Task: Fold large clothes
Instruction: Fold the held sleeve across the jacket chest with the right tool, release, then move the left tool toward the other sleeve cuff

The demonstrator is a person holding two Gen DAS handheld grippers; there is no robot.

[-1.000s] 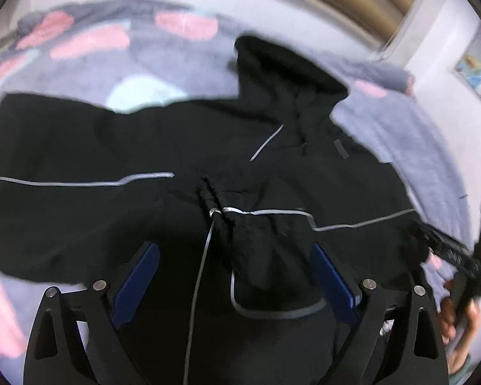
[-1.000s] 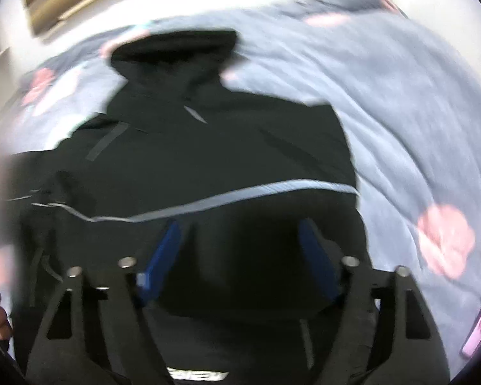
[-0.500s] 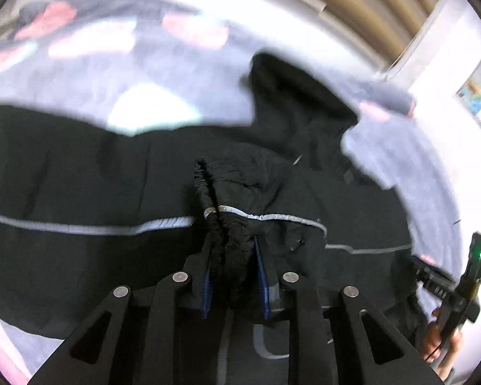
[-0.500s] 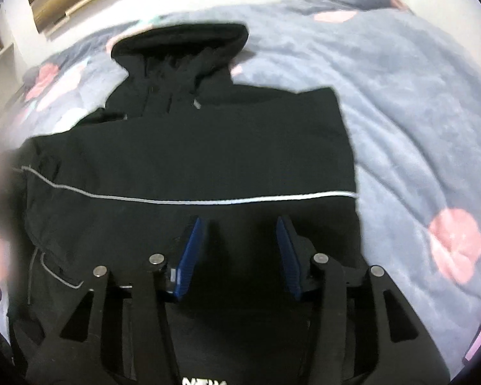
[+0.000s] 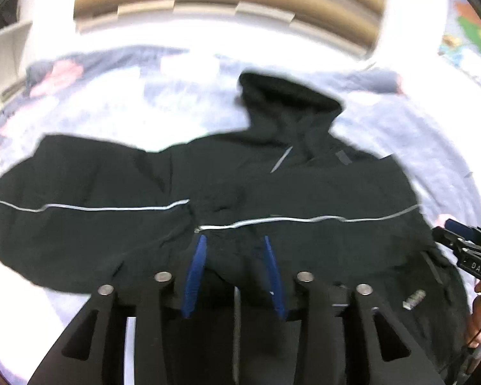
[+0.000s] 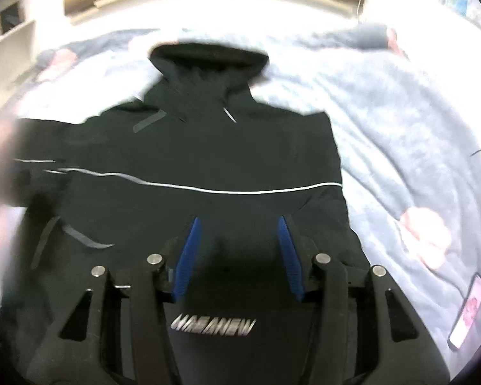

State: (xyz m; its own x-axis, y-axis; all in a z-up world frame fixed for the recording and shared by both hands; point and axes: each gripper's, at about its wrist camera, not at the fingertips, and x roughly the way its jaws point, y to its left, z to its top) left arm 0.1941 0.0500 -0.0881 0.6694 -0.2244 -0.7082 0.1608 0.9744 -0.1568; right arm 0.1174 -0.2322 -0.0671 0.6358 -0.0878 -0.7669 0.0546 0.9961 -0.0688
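The black jacket (image 6: 208,160) lay flat mid-bed, hood (image 6: 208,61) toward the headboard end of the grey blanket (image 6: 417,147). One sleeve already lay folded across the chest; the other (image 5: 64,205) remained spread sideways. Left gripper (image 5: 235,276) and right gripper (image 6: 237,253) were both opening, holding nothing. Most folding remained.

The black hooded cloth jacket (image 6: 208,147) looks matt and smooth, with shiny silver piping. The grey-blue bed blanket (image 6: 400,122) is fuzzy fleece. The matt black plastic tongs (image 6: 237,227) carry ribbed blue pads (image 6: 184,256).
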